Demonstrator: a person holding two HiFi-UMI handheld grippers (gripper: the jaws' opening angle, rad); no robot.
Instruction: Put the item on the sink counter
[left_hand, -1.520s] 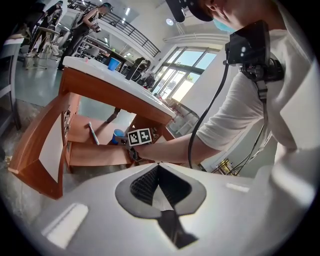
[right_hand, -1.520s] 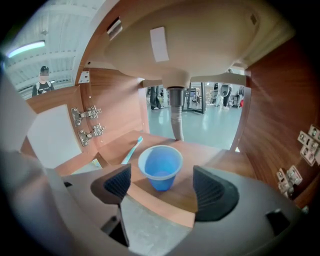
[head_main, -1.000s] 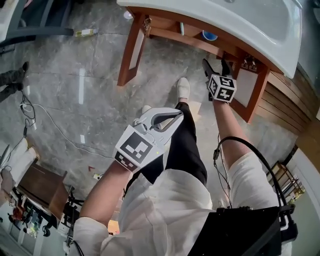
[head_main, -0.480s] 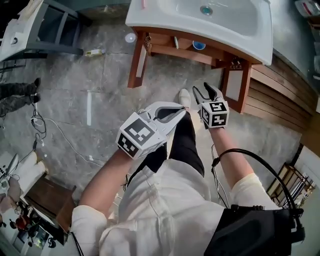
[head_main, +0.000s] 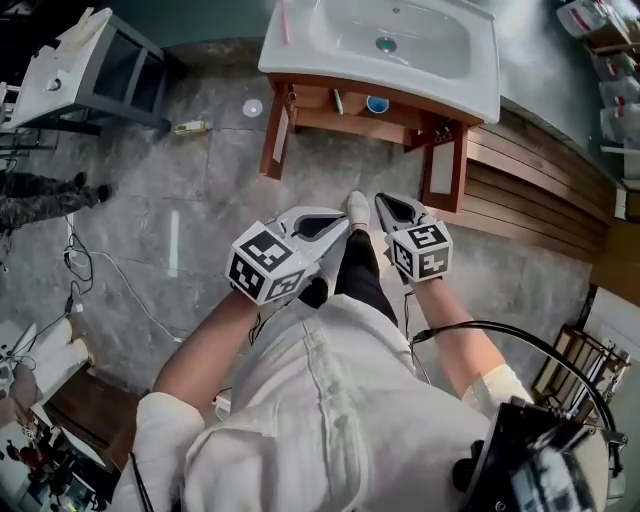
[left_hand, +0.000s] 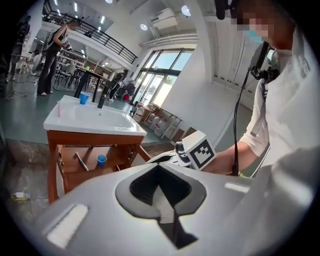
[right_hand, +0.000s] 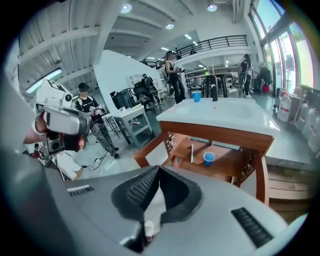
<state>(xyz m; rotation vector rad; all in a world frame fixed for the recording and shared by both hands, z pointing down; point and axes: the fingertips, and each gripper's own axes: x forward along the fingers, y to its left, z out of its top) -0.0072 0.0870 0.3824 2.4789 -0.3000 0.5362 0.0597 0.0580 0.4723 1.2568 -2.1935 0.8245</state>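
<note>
The white sink counter (head_main: 300, 55) tops a wooden vanity straight ahead. On its lower shelf stand a small blue cup (head_main: 377, 104) and a toothbrush (head_main: 338, 101); they show again as the cup (right_hand: 208, 158) and the toothbrush (right_hand: 192, 153). A second blue cup (right_hand: 196, 95) and a black faucet (right_hand: 214, 87) stand on the counter, with a pink stick (head_main: 283, 20) at its left edge. My left gripper (head_main: 344, 223) and right gripper (head_main: 383, 200) hang side by side in front of my body, well short of the vanity. Both are shut with nothing between the jaws.
A grey metal table (head_main: 90, 60) stands at the far left. A small bottle (head_main: 190, 127) and loose cables (head_main: 110, 270) lie on the stone floor. Wooden slats (head_main: 540, 190) run along the right of the vanity. People stand in the background of the hall.
The right gripper has pulled back from the vanity shelf and its jaws have gone from open to shut. The vanity now lies farther away and the whole sink shows.
</note>
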